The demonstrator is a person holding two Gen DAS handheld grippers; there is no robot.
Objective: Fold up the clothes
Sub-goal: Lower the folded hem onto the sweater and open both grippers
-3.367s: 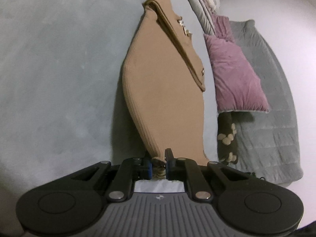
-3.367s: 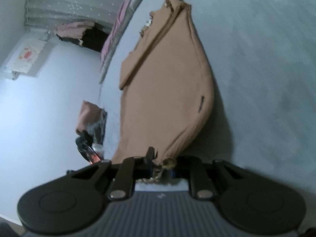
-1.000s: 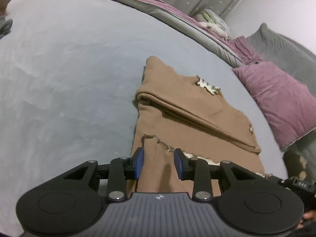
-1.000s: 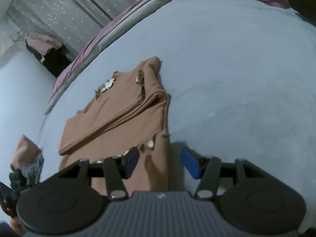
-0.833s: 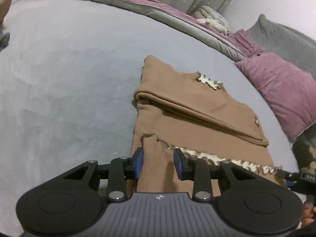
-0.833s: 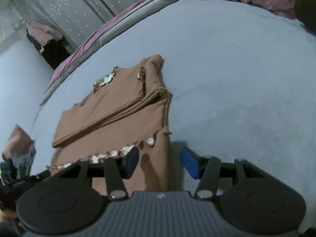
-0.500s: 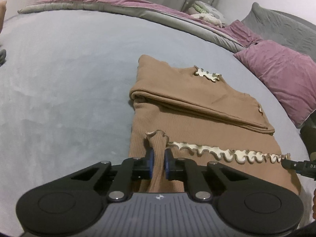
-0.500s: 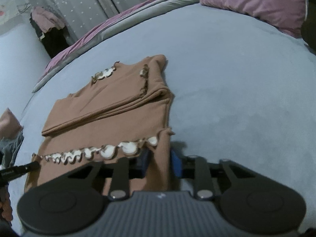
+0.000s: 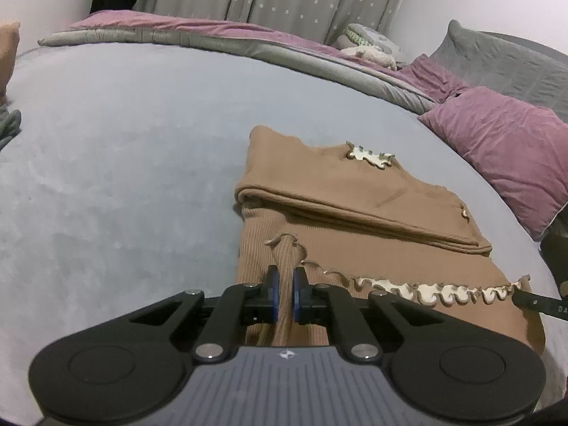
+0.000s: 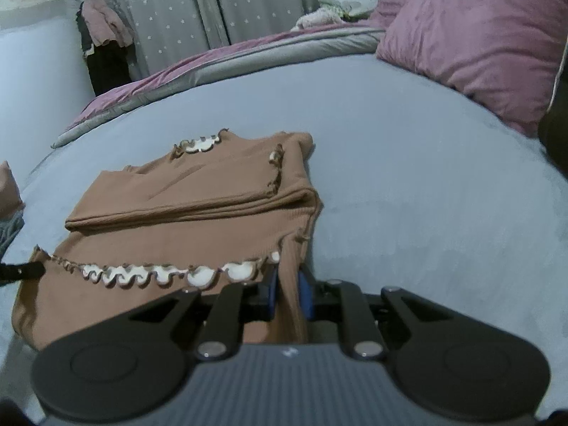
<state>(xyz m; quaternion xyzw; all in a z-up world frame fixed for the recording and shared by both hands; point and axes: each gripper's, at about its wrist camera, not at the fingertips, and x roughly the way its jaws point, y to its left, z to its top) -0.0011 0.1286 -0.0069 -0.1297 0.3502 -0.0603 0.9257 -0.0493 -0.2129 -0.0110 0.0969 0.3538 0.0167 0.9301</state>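
brown ribbed top lies half folded on the grey-blue bed, its frilly cream hem strung between both tools. left tool clenched on one hem corner, right tool clenched on the other. rest of the top spreads just ahead of them. purple pillow off to the side.
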